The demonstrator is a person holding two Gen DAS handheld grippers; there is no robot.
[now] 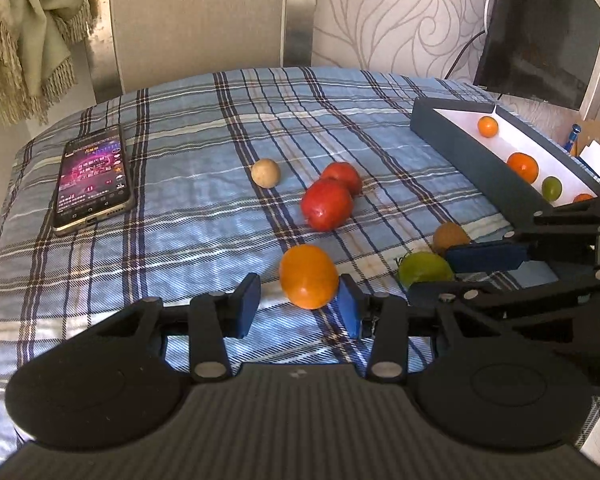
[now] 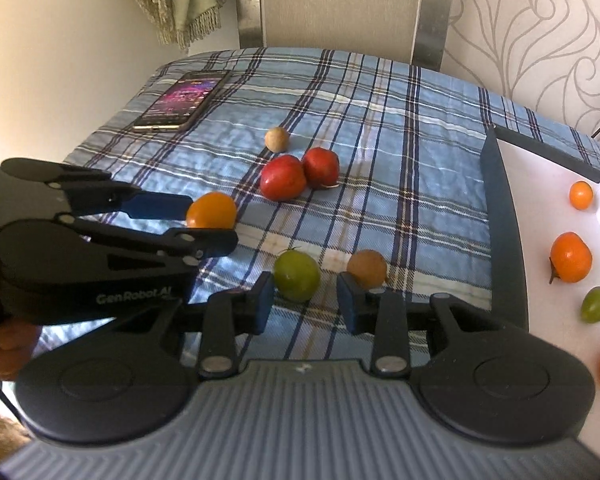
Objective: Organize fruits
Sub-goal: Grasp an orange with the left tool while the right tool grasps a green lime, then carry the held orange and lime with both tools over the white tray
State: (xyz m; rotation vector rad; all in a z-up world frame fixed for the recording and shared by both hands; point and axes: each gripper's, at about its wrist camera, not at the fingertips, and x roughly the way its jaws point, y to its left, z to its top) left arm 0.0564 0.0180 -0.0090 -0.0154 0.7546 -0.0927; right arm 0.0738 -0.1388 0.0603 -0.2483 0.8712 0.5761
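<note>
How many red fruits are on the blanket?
2: the nearer red fruit and the farther red fruit sit touching, mid-blanket, behind the orange one. None seems hidden.

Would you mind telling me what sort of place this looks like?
Probably a room in a home: swirl-patterned wallpaper, a fringed throw hanging at the back, and a plaid tablecloth with a smartphone on it.
</note>
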